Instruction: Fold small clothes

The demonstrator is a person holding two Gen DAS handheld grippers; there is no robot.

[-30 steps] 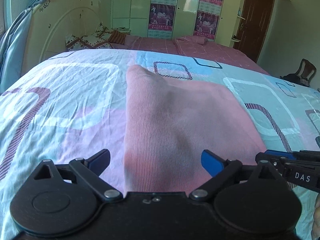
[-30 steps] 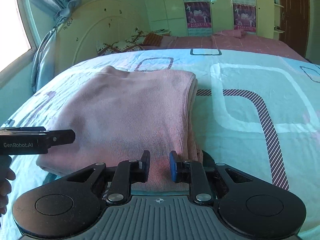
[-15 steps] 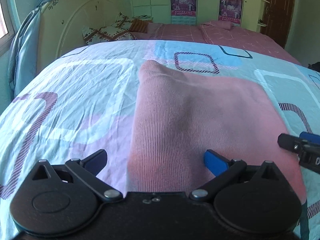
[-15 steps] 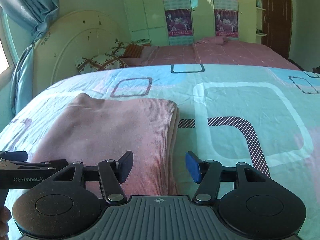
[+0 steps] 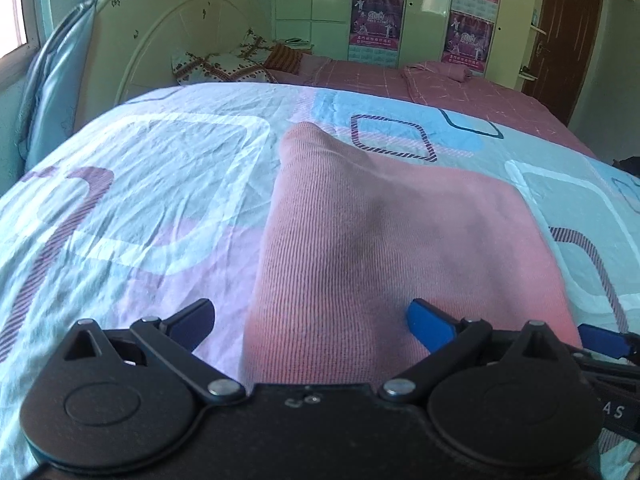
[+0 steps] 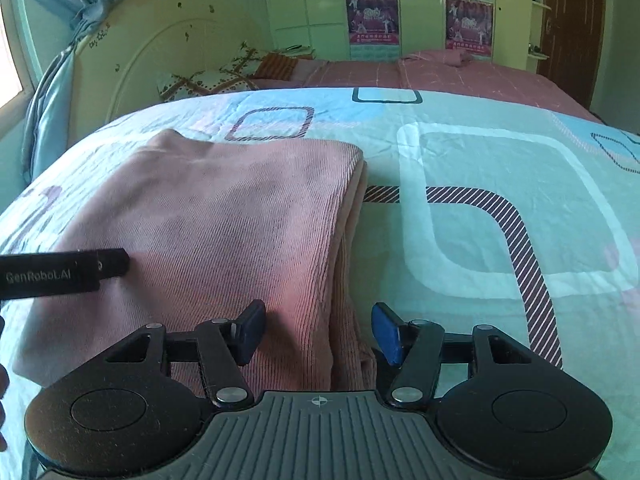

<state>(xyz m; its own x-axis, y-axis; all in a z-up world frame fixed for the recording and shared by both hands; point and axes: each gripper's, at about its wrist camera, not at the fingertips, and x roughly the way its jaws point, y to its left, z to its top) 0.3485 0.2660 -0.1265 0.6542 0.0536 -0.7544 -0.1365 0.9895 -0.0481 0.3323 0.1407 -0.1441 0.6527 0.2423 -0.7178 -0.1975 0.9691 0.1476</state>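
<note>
Tongs first: from the left wrist view, your left tongs are spread wide and pinch nothing, hovering at the near edge of the pink garment, with one finger off its left side and the other over the cloth. That garment lies flat on the patterned bedspread, folded into a compact block. Its long axis runs away from you toward the headboard, and the far left corner rises in a small peak. A blue fingertip of your other tool shows at the garment's near right corner.

From the right wrist view, your right tongs are likewise spread and empty, straddling the garment's stacked right edge, where several layers show one above another. The left tool's body lies over the garment's left part.

You look nearly finished with this piece: the layers are stacked and fairly square. What may remain is flattening that raised far corner, and possibly one more fold across the long axis.
</note>
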